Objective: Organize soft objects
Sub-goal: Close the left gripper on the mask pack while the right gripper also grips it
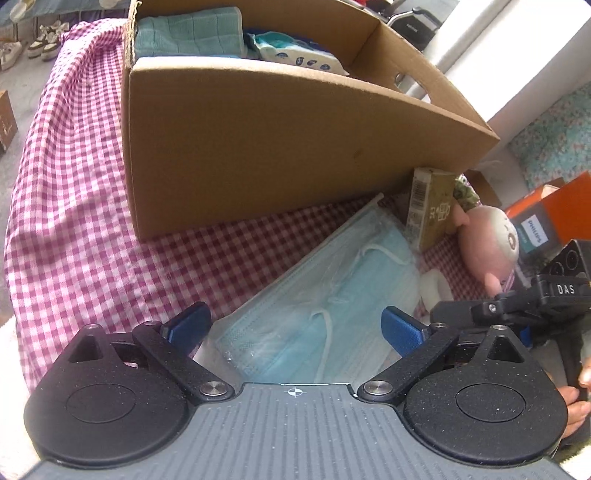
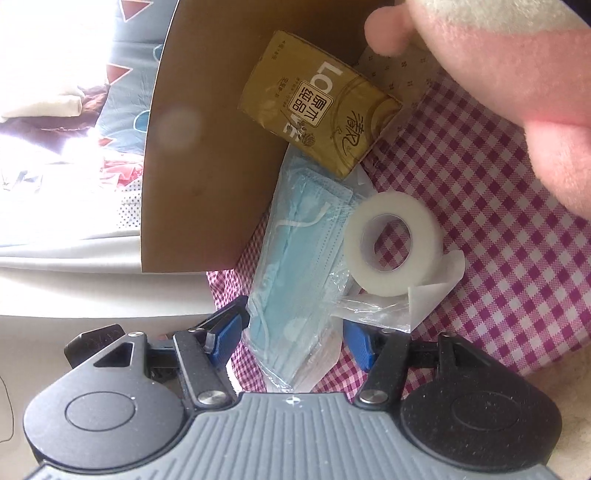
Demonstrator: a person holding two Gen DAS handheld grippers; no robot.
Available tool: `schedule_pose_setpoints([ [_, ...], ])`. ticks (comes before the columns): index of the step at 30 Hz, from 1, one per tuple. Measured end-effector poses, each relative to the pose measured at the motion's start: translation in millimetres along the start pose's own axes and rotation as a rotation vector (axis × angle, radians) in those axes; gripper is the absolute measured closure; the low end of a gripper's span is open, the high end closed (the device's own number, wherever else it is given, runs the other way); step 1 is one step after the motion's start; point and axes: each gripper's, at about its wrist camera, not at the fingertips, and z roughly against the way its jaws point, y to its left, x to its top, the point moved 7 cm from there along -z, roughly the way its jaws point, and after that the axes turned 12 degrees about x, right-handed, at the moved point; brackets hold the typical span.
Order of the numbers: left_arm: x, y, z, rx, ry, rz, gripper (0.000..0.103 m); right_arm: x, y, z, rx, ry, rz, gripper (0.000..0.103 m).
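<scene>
With both tools spread wide astride the clear plastic bag of pale blue face masks point(image 1: 325, 291) on the pink gingham cloth point(image 1: 74, 206), the pickup looks imminent: left tool point(image 1: 295, 325), right tool point(image 2: 291, 339). Next, pinch and lift into the brown cardboard box point(image 1: 280, 147). The white tape roll point(image 2: 391, 243) rests on the bag; a gold tissue packet point(image 2: 317, 107) and pink plush toy point(image 2: 509, 70) crowd close.

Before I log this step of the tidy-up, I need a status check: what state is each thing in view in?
Cardboard box: open-topped, upright, partly filled.
Green cloth: folded, inside the box.
Bag of face masks: flat on the checked cloth, between both grippers' open jaws.
Tape roll: loose end peeled, resting on the bag.
Tissue pack: leaning against the box.
Pink plush toy: lying outside the box.
Left gripper: open.
Right gripper: open.
</scene>
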Motion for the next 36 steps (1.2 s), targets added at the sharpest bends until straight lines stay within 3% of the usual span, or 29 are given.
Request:
schedule_pose_setpoints([
  [9,-41.0,-2.6,34.4,-0.112,0.040,0.067,0.004,0.3,6.5,-1.9,-0.020,0.013,0.049,0.036],
  [13,-59.6,-11.5,43.0,-0.174,0.054,0.047,0.004,1.8,14.2,-7.9,-0.043,0.013,0.104,0.034],
  [20,-68.0,-2.3,39.0,-0.135,0.037,0.062,0.006,0.5,22.2,-15.4,-0.075,0.016,0.184,0.035],
  [25,-53.3,0.6,23.0,-0.109,0.046,0.084,0.019,-1.9,26.1,-18.0,-0.094,0.014,0.220,0.036],
  [30,-39.1,-0.9,16.1,-0.082,0.024,0.088,0.028,-1.6,25.4,-16.6,-0.090,0.000,0.227,0.044],
  [36,-43.2,-10.4,40.4,-0.074,-0.013,0.097,0.039,-7.0,22.3,-8.6,-0.119,-0.013,0.270,0.069],
])
